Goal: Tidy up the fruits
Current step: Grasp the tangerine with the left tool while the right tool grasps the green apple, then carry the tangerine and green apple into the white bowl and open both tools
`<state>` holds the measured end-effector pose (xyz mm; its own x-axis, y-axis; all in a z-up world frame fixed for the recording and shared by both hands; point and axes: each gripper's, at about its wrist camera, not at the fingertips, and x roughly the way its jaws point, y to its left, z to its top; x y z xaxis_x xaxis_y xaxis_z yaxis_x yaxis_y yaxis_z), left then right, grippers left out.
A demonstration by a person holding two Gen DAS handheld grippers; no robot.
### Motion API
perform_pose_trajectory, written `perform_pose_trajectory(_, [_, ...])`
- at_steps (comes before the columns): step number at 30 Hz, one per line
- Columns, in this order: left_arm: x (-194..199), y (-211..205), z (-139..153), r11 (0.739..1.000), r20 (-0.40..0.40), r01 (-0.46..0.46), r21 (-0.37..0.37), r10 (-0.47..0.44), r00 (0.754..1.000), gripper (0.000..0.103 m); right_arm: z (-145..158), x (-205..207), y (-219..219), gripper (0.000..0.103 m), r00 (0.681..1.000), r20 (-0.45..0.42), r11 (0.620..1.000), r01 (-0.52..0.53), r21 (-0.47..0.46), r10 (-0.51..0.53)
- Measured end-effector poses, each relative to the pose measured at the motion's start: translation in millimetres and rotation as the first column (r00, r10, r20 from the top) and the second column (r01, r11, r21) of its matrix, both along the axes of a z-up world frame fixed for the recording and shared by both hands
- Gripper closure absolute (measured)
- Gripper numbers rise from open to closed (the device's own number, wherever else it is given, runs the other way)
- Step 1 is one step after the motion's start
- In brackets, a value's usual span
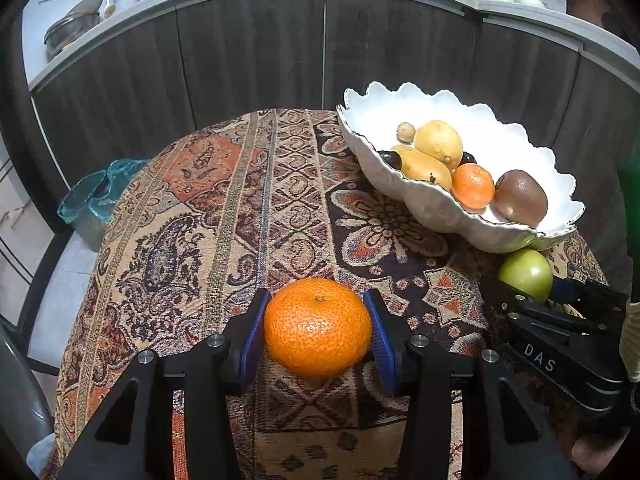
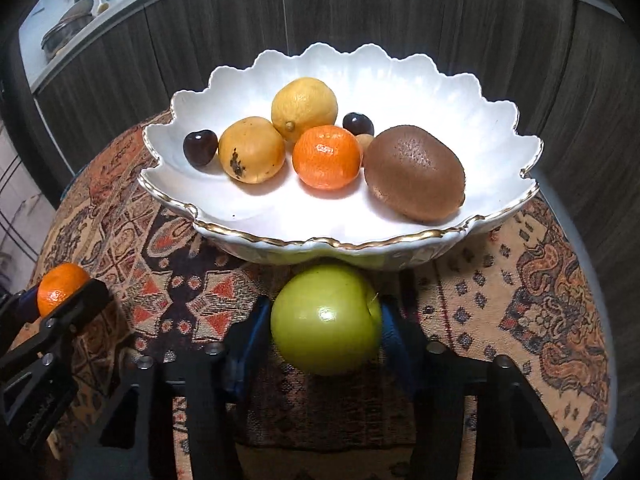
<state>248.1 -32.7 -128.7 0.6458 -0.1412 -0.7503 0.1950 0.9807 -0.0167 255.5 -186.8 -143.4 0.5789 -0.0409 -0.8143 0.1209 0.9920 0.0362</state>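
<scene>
My left tongs (image 1: 318, 330) are clamped on a mandarin (image 1: 318, 328) — blue pads on either side at its widest part, held above the patterned cloth (image 1: 200, 208). I judge it light and a little soft under its loose, pebbled skin, so a gentle squeeze across the middle is enough; harder and the peel would give. It is bright orange, glossy, with the stem scar facing up.

My right tongs (image 2: 326, 328) are closed on a green apple (image 2: 326, 320) just in front of the bowl (image 2: 320, 240), the pads against its flanks. The apple looks firm and heavier, with waxy, shiny skin — I expect it to slip if gripped off-centre, so the widest girth is the place to hold.

The bowl is white with a scalloped, gilt rim, likely fragile. Inside lie a lemon (image 2: 304, 108), a kiwi (image 2: 416, 172), a second mandarin, a yellow fruit and dark cherries.
</scene>
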Motion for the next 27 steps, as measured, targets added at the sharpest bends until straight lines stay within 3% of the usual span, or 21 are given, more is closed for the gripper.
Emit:
perform_pose_trajectory(13, [-9,-5,13,1.0,0.023,0.013,0.004,-0.014,1.0,0.056,14,-28,0,0.053,0.999,0.028,0.999,-0.033,0.011,0.033])
perform_pose_trajectory(27, [-12,-24,50,0.998,0.079,0.055,-0.022,-0.054,0.995,0.056,66,-47,-12,0.054,0.989,0.145,0.999,-0.033,-0.007,0.034])
